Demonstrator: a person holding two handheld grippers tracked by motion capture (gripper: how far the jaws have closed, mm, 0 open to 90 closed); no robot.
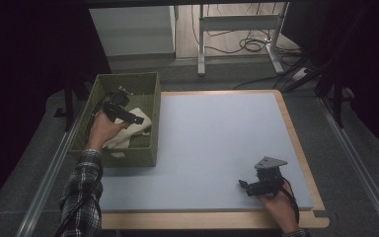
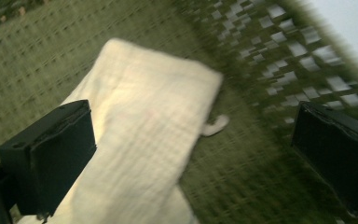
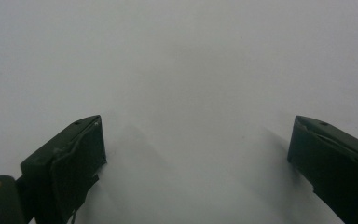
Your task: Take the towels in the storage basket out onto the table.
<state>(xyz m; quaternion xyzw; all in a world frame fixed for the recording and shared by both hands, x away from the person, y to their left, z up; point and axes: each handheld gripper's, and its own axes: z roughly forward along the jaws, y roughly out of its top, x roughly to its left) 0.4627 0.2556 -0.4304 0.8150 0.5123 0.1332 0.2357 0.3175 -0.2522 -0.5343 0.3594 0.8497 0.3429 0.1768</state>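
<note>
A folded cream cloth [image 1: 131, 129] lies in the green woven basket [image 1: 148, 83] at the table's left edge. My left gripper [image 1: 137, 119] hovers inside the basket just above the cloth. In the left gripper view its jaws stand wide apart over the cloth [image 2: 144, 135], with nothing between them; the left gripper [image 2: 193, 135] is open and the picture is blurred. My right gripper [image 1: 243, 184] rests near the front right of the pale blue mat [image 1: 217, 138]. The right gripper [image 3: 196, 140] is open, with bare mat between its jaws.
The basket's woven wall [image 2: 298, 60] rises at the right of the left gripper view. A wooden table border [image 1: 296, 143] frames the mat. Beyond the table stand a desk frame [image 1: 237, 34] and loose cables [image 1: 251, 45] on the floor.
</note>
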